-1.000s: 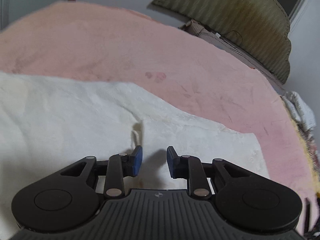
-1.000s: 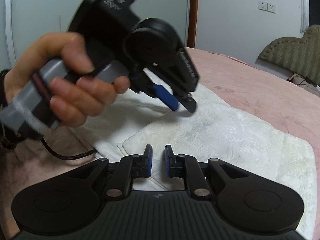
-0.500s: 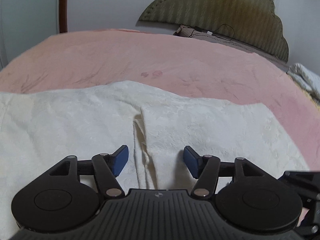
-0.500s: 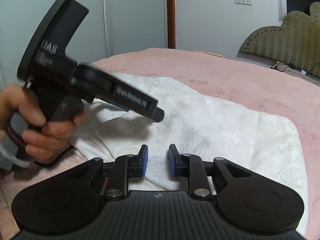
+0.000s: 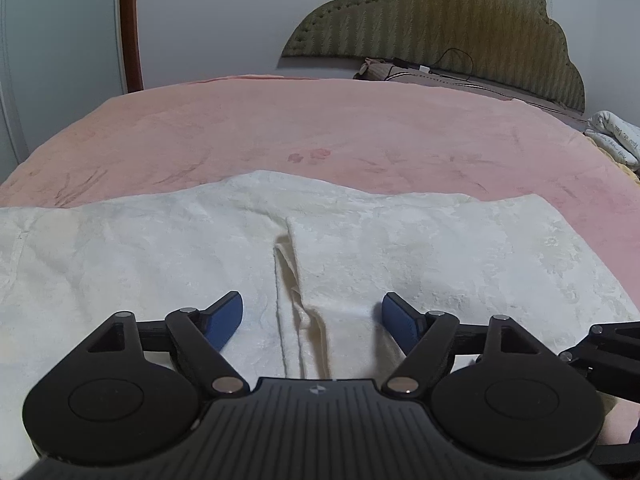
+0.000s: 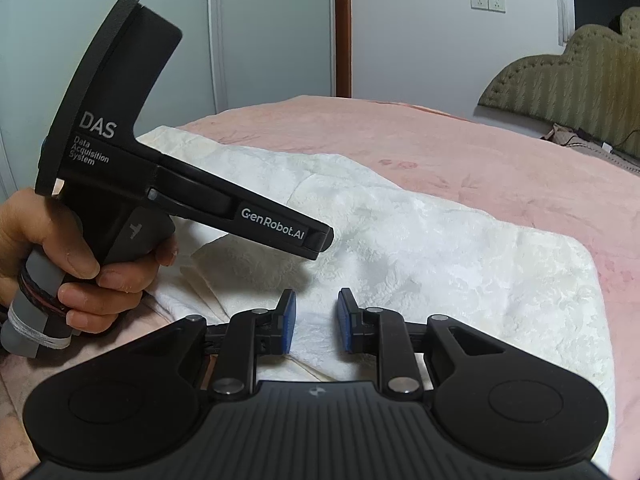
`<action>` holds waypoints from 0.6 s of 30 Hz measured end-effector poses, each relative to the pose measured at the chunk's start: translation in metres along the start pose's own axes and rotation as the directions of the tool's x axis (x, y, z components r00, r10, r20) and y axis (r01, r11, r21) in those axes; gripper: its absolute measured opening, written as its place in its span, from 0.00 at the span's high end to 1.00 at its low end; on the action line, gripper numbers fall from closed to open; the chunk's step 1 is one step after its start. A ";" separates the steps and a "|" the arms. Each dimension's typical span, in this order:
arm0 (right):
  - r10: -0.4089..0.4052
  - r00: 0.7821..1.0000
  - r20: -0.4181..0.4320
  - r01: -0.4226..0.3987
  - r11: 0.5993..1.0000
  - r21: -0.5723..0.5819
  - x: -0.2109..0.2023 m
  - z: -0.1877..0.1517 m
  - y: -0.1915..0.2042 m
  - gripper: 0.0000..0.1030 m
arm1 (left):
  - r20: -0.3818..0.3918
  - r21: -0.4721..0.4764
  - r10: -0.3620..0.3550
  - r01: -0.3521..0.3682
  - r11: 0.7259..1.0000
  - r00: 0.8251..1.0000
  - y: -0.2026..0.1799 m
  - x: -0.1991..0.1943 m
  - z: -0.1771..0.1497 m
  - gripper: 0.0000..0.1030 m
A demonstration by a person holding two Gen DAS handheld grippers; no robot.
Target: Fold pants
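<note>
Left gripper (image 5: 312,314) jaws spread wide, hovering over the folded edge at mid-pants, gripping nothing. Right gripper (image 6: 316,320) jaws parted, narrower gap, also empty, above the cloth's near edge. White pants (image 5: 420,252) lie flat across the pink bed (image 5: 320,120). Green headboard (image 5: 440,20) beyond.

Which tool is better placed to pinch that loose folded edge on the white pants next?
Left. The left tool is wide open, straddling the folded edge of the white textured pants. The right tool, open narrower, faces flat fabric beside it.
</note>
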State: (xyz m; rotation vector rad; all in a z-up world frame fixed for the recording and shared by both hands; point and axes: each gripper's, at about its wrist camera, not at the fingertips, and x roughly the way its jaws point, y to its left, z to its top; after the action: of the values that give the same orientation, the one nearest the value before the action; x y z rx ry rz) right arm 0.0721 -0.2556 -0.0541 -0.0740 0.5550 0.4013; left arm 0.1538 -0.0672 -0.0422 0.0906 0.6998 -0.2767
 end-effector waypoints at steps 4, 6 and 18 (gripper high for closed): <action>0.010 1.000 -0.001 -0.010 1.000 0.016 -0.001 0.000 -0.001 0.79 | 0.001 -0.004 0.000 0.000 1.000 1.000 0.000 0.000 0.000 0.20; 0.011 1.000 0.000 -0.011 1.000 0.018 -0.002 0.000 -0.001 0.79 | 0.003 -0.001 0.004 -0.004 1.000 1.000 -0.001 -0.002 -0.001 0.20; -0.100 0.995 0.002 0.100 0.995 0.010 -0.008 -0.002 -0.010 0.34 | 0.044 0.048 0.128 -0.131 0.990 0.991 0.005 -0.011 0.005 0.20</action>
State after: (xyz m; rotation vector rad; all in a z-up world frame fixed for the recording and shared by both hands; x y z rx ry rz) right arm 0.0685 -0.2681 -0.0521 -0.0916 0.5486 0.3006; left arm 0.1500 -0.0613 -0.0319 0.1775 0.6435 -0.1712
